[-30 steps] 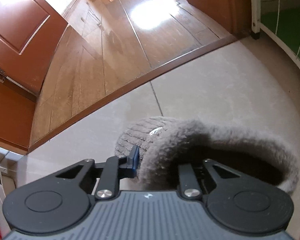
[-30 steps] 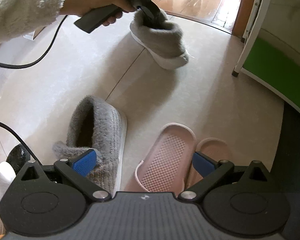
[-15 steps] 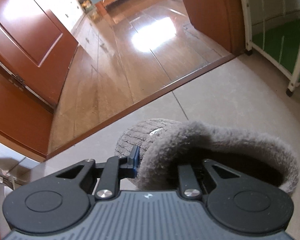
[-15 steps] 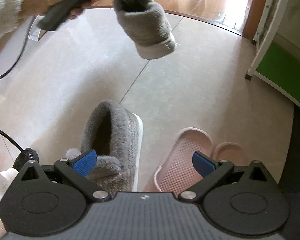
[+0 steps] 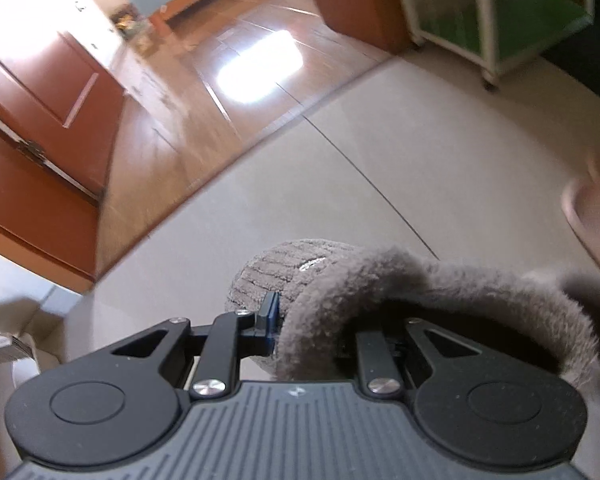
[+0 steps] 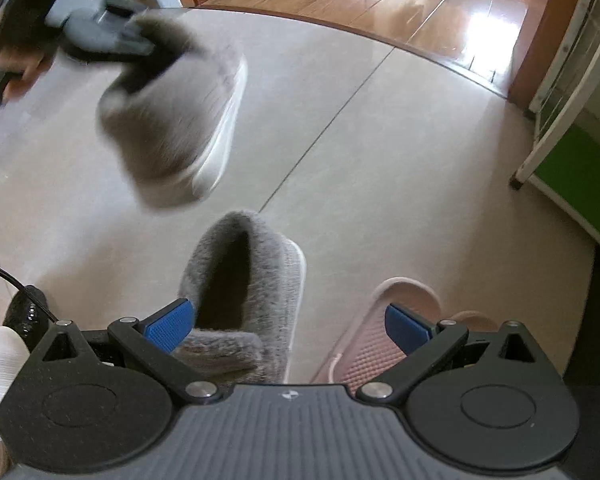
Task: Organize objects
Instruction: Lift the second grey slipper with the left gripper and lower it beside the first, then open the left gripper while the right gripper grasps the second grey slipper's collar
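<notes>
Left wrist view: left gripper (image 5: 314,320) clamped narrow on fleecy collar of grey slipper (image 5: 380,284), carried clear of tiled floor (image 5: 420,152). Soft, light, floppy by the look; collar rim likely the best hold.

Right wrist view: right gripper (image 6: 286,322) spread wide, holding nothing, poised over second grey slipper (image 6: 256,280) standing on floor near bottom edge of view. Two grey slippers counted, one aloft at upper left; two pink slippers (image 6: 384,340) just beside the second grey slipper on floor.
</notes>
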The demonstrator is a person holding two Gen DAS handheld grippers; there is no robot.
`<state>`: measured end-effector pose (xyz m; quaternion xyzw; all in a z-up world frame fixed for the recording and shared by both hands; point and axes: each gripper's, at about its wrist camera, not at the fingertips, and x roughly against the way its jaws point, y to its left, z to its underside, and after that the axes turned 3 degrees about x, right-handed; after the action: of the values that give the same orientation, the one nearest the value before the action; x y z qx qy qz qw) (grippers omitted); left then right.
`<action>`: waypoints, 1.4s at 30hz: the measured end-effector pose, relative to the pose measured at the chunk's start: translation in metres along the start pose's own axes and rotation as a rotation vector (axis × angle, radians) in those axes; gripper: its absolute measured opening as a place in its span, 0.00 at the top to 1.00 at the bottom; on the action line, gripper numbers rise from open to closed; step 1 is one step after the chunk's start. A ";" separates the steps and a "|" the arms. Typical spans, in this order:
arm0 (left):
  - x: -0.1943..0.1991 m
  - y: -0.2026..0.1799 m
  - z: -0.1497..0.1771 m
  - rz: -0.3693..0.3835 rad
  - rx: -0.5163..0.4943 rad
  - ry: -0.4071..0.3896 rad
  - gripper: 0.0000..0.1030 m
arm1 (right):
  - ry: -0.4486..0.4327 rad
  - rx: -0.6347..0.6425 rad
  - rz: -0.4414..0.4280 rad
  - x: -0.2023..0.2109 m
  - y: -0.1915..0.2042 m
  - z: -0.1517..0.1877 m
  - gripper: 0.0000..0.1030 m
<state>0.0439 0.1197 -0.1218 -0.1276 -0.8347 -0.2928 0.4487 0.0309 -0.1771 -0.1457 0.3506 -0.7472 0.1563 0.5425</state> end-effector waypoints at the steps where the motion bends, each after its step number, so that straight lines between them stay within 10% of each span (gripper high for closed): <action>1: 0.002 -0.005 0.008 0.011 -0.020 0.005 0.83 | 0.001 0.004 -0.005 -0.001 0.000 0.000 0.00; 18: 0.033 -0.078 0.083 0.212 -0.219 -0.031 0.70 | 0.059 0.101 0.011 -0.025 0.019 -0.002 0.00; 28: 0.042 -0.084 0.107 0.324 -0.081 0.010 0.32 | 0.051 0.230 0.030 -0.029 0.038 -0.002 0.00; 42: 0.039 -0.021 0.151 0.388 0.176 0.072 0.20 | 0.115 0.578 0.040 -0.006 0.099 -0.030 0.00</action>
<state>-0.0896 0.1920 -0.1616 -0.2356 -0.8003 -0.1312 0.5355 -0.0154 -0.0865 -0.1260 0.4665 -0.6465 0.3929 0.4584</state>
